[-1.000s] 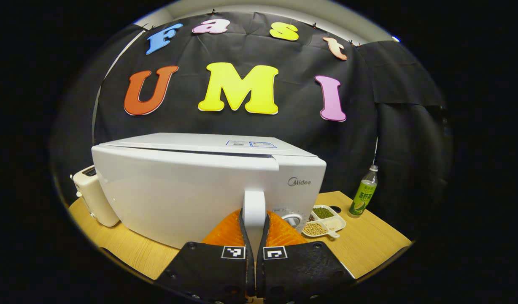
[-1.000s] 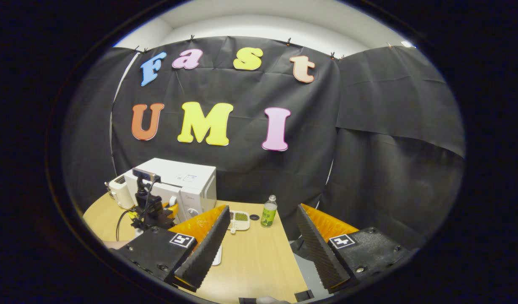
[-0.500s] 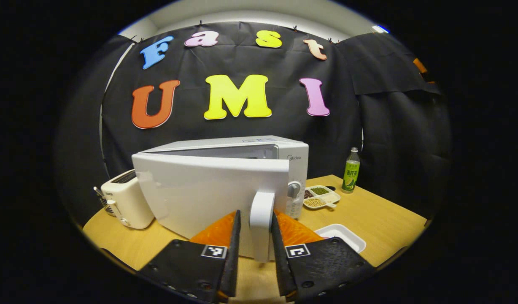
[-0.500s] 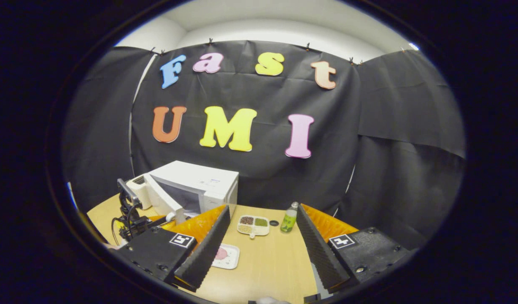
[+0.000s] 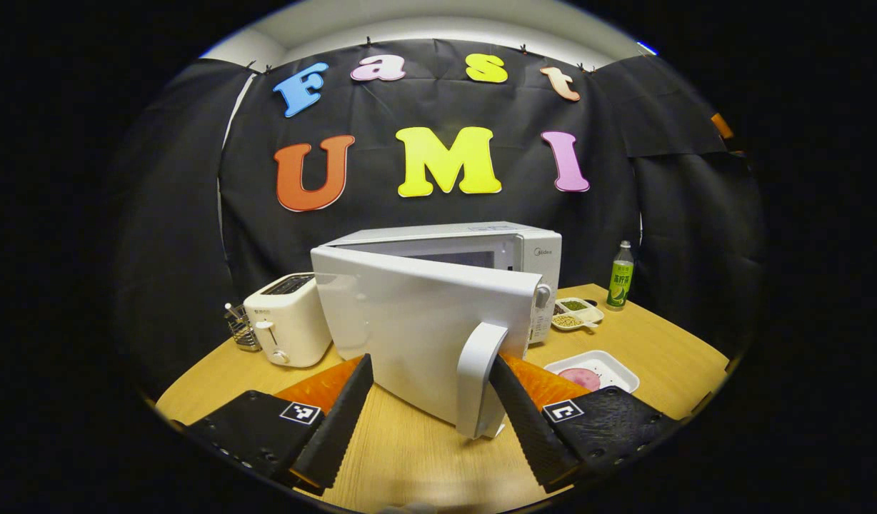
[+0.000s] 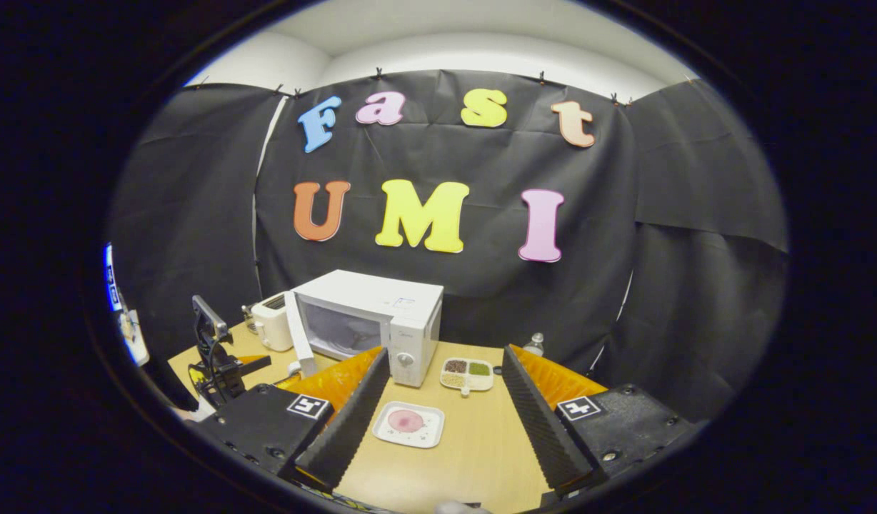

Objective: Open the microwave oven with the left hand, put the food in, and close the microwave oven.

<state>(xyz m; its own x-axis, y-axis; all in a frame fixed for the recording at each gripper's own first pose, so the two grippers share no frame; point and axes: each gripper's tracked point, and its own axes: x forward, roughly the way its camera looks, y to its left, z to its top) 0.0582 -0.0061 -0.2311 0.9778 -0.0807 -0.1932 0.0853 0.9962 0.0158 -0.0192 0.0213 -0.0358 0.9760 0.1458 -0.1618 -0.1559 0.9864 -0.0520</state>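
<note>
microwave [image 6: 371,321] door [image 5: 424,335] stood ajar; handle [image 5: 478,378] sat between left gripper [image 5: 431,407] jaws, spread wide, no clamp on it. right gripper [image 6: 438,400] jaws also apart, holding nothing. food tray [image 6: 408,424] lay on table [image 6: 474,450] just in front of oven. judged tray light, thin-walled, likely flexes; take by rim, keep level.

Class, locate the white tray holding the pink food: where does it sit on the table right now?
In the right gripper view, the white tray lies flat on the wooden table, in front of the microwave and just nearer than the divided dish.
</note>
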